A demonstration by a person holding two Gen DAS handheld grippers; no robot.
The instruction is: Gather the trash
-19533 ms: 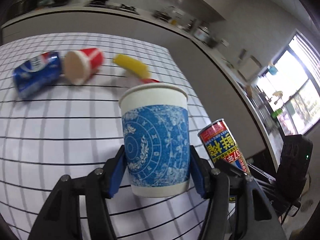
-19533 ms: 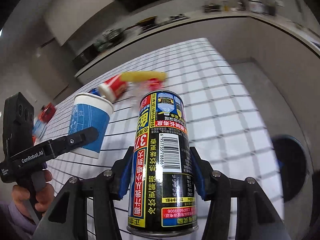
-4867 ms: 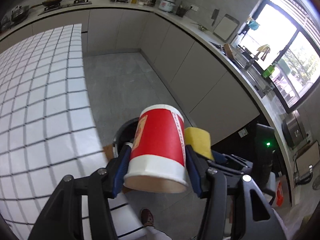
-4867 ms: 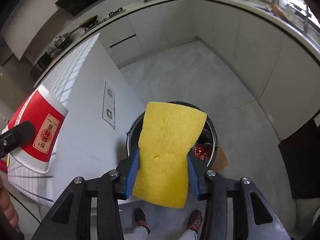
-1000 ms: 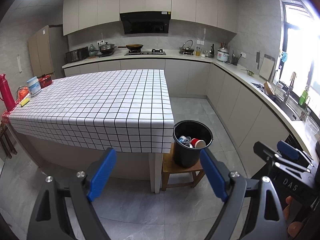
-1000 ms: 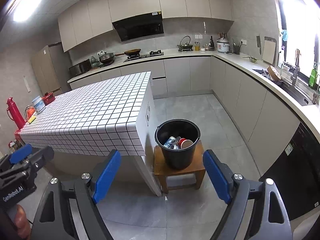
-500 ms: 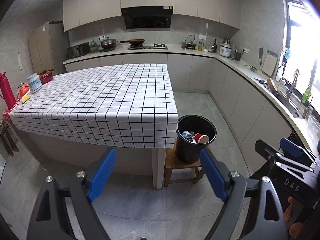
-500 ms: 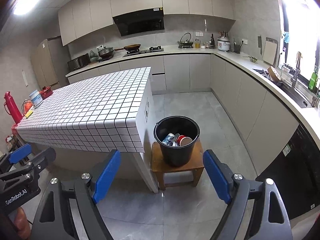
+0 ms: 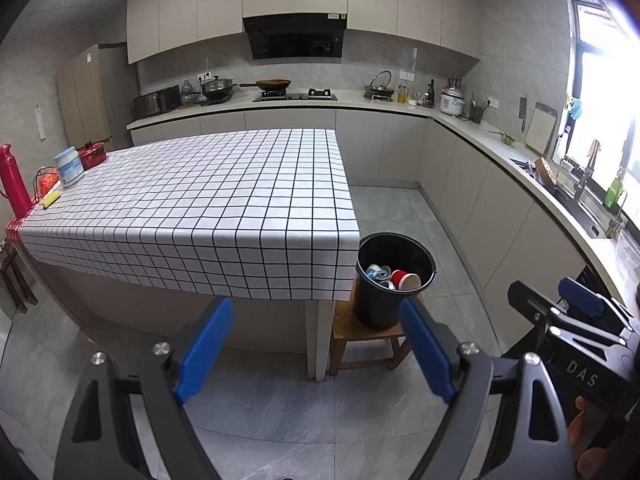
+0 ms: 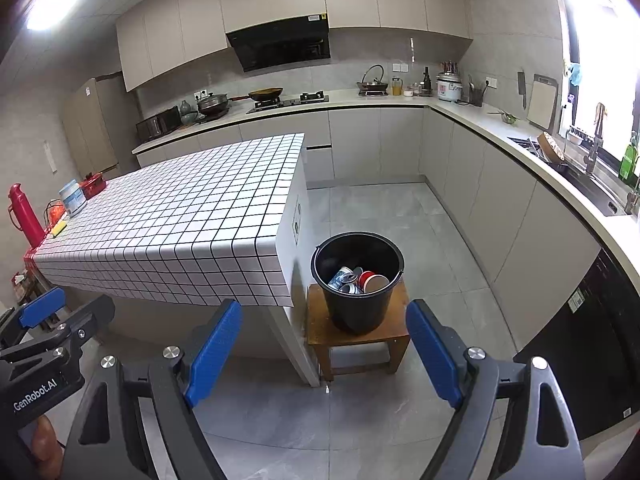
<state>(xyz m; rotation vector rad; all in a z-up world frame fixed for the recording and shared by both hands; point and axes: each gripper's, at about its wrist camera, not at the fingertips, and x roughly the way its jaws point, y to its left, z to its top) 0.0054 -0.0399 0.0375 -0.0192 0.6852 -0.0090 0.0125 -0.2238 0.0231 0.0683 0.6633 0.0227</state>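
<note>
A black bucket [image 9: 376, 304] [image 10: 360, 312] stands on a small wooden stool [image 9: 348, 332] [image 10: 320, 330] at the corner of the checked table [image 9: 200, 200] [image 10: 180, 216]. Inside it lie a red paper cup [image 9: 405, 279] [image 10: 372, 280] and crushed cans [image 9: 378, 272] [image 10: 343, 278]. My left gripper [image 9: 316, 344] is open and empty, well back from the bucket. My right gripper [image 10: 324, 344] is open and empty too, also far from it. Each gripper shows at the edge of the other's view: the right gripper [image 9: 576, 320] and the left gripper [image 10: 52, 320].
At the table's far left end stand a red flask [image 9: 12, 184], a white tub [image 9: 69, 167], a red box [image 9: 93, 155] and a yellow sponge [image 9: 51, 199]. Grey counters [image 9: 500, 148] with cookware run along the back and right walls. Grey floor tiles [image 10: 380, 216] lie around the stool.
Both views have shifted only slightly; the table and bucket sit a little closer and more central. Both grippers stay open and empty.
</note>
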